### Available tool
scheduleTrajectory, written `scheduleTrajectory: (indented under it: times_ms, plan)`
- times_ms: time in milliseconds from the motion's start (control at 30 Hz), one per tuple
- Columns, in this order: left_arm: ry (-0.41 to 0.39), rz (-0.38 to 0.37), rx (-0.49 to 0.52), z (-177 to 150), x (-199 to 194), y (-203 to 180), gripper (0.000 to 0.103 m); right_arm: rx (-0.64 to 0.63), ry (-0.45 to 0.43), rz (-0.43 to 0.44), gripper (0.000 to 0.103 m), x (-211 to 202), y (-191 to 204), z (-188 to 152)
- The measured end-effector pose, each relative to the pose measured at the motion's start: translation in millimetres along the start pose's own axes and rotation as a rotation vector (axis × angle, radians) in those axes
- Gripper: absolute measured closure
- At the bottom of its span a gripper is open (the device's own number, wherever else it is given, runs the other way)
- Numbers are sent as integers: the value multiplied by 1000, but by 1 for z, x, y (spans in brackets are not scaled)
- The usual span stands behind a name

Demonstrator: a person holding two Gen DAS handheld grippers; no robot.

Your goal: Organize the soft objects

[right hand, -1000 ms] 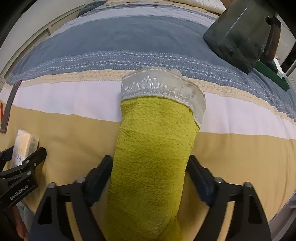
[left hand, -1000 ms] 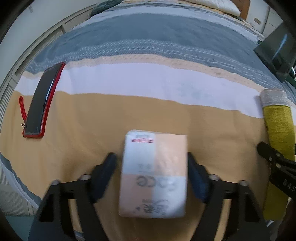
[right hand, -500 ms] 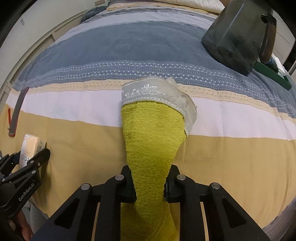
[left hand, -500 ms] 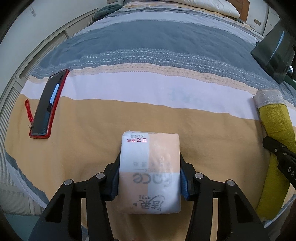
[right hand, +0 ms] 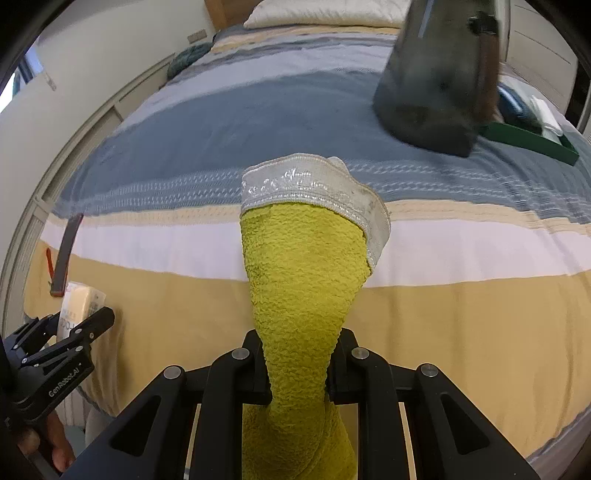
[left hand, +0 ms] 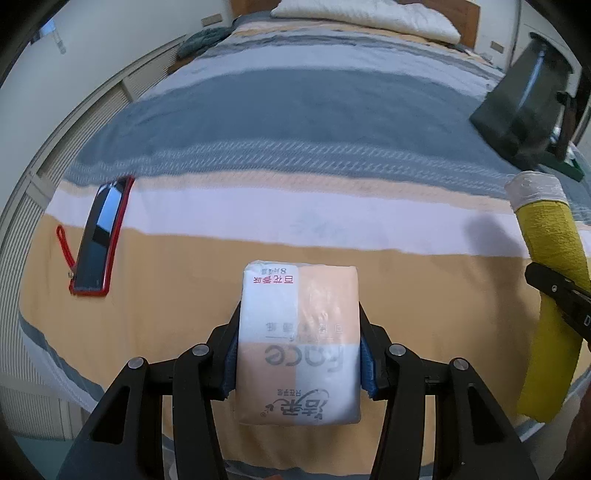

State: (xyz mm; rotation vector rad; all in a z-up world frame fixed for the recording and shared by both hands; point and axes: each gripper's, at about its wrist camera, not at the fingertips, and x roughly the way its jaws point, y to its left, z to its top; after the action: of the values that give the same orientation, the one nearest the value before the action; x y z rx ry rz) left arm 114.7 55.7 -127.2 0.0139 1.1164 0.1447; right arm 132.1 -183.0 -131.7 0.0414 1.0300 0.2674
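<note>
My left gripper point(left hand: 298, 354) is shut on a soft tissue pack point(left hand: 298, 343), white and peach with printed text, and holds it above the striped bed. My right gripper point(right hand: 297, 369) is shut on a rolled yellow-green towel point(right hand: 303, 280) with a white embroidered band at its far end, lifted off the bed. The towel also shows at the right edge of the left wrist view point(left hand: 550, 266). The tissue pack and left gripper show at the lower left of the right wrist view point(right hand: 79, 299).
A striped bedspread point(left hand: 295, 147) in blue, white and tan covers the bed. A phone in a red case point(left hand: 101, 236) with a red strap lies at the left. A dark bin point(right hand: 439, 74) and a green tray point(right hand: 532, 140) stand at the far right. A pillow point(left hand: 369, 16) lies at the head.
Both grippers closed from open, the left on the tissue pack and the right on the towel, and both lifted their loads up off the bed.
</note>
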Motion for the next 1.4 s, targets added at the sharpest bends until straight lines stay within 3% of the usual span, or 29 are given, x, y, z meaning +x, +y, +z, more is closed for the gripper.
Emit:
scheduleTrajectory:
  times_ms: [267,800,1067,1400]
  plan:
    - [-32,-62,85,13,-23,-48,58,27,-65,-33,84,-40,-46,-10]
    - [-45,-249,356,29,-54,-196,58,142,-157,-176,84,-112,-180,-32]
    - [-51,-316,446,45,-65,-270,58,188,-188,-229,84,-124,-237,-10]
    - [-120,-412,466,109,-77,-362,58,171,-216,-272,84,-114,-299,39]
